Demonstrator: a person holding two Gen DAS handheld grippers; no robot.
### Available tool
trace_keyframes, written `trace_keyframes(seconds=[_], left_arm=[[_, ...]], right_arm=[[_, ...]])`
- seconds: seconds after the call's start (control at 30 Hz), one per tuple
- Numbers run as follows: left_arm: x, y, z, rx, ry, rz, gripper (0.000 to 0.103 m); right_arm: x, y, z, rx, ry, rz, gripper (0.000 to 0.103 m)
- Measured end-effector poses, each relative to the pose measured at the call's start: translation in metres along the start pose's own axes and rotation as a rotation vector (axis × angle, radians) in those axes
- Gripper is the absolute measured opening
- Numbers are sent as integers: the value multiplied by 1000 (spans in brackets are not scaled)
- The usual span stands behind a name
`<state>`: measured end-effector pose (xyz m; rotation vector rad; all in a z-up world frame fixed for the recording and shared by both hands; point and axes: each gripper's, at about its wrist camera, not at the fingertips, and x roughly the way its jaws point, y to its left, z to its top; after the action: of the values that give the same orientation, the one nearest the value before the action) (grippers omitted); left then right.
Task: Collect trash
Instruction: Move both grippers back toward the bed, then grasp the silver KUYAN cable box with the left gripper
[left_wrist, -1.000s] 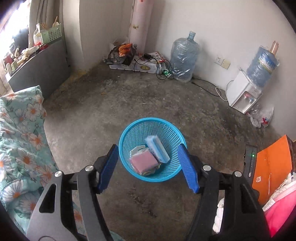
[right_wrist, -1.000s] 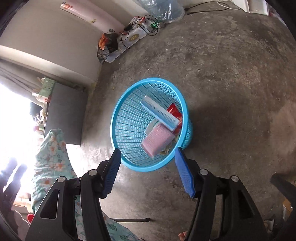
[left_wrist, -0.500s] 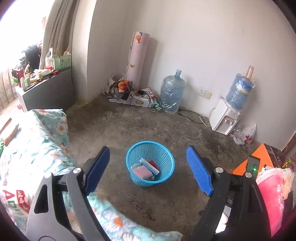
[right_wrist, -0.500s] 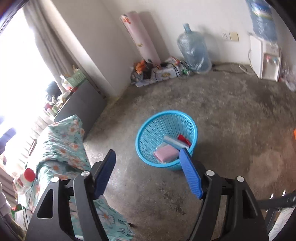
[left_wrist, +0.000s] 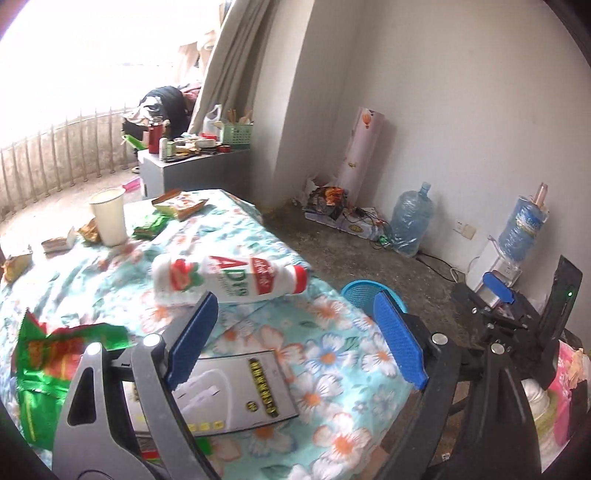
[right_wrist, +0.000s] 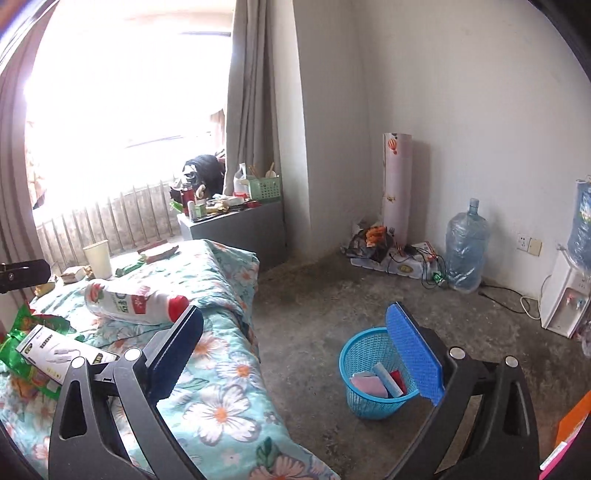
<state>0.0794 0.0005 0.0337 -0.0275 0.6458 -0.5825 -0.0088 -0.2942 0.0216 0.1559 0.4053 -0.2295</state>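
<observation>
A blue mesh basket (right_wrist: 373, 384) stands on the concrete floor with a pink packet (right_wrist: 367, 384), a blue-and-white box and something red inside. Its rim (left_wrist: 364, 290) peeks past the table edge in the left wrist view. On the floral cloth (left_wrist: 325, 354) lie a white bottle with a red cap (left_wrist: 229, 282) (right_wrist: 136, 301), a flat white box (left_wrist: 236, 391) (right_wrist: 61, 349), green wrappers (left_wrist: 55, 354) and a paper cup (left_wrist: 109, 218). My left gripper (left_wrist: 295, 332) hovers open over the flat box. My right gripper (right_wrist: 295, 343), jaws still opening, holds nothing above the table edge and basket.
Small snack packets (left_wrist: 181, 203) lie at the table's far end. A grey cabinet (right_wrist: 240, 229) stands by the window. Along the wall stand a paper roll (right_wrist: 397, 184), a water jug (right_wrist: 465, 254), cables and a water dispenser (right_wrist: 561, 302). The floor around the basket is bare concrete.
Both grippers have pulled up and back from just over the basket, and their jaws have spread wider. The cloth-covered table with its litter has come into both views.
</observation>
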Motion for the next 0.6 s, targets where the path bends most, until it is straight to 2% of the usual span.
trace_keyframes(seconds=[0.1, 0.23, 0.4, 0.5, 0.6], left_arm=[[-31, 37, -18, -34, 5, 98, 82], [-62, 78, -40, -120, 9, 172, 82], [-79, 109, -62, -187, 30, 176, 82], [-81, 108, -70, -174, 39, 155, 82], [-76, 100, -76, -147, 48, 104, 82]], right_arm=[[-4, 17, 2, 13, 23, 104, 96], [-1, 43, 1, 10, 91, 222, 96], [4, 75, -6, -1, 155, 320, 96], [11, 85, -11, 9, 200, 375, 96], [20, 91, -13, 24, 244, 417, 96]])
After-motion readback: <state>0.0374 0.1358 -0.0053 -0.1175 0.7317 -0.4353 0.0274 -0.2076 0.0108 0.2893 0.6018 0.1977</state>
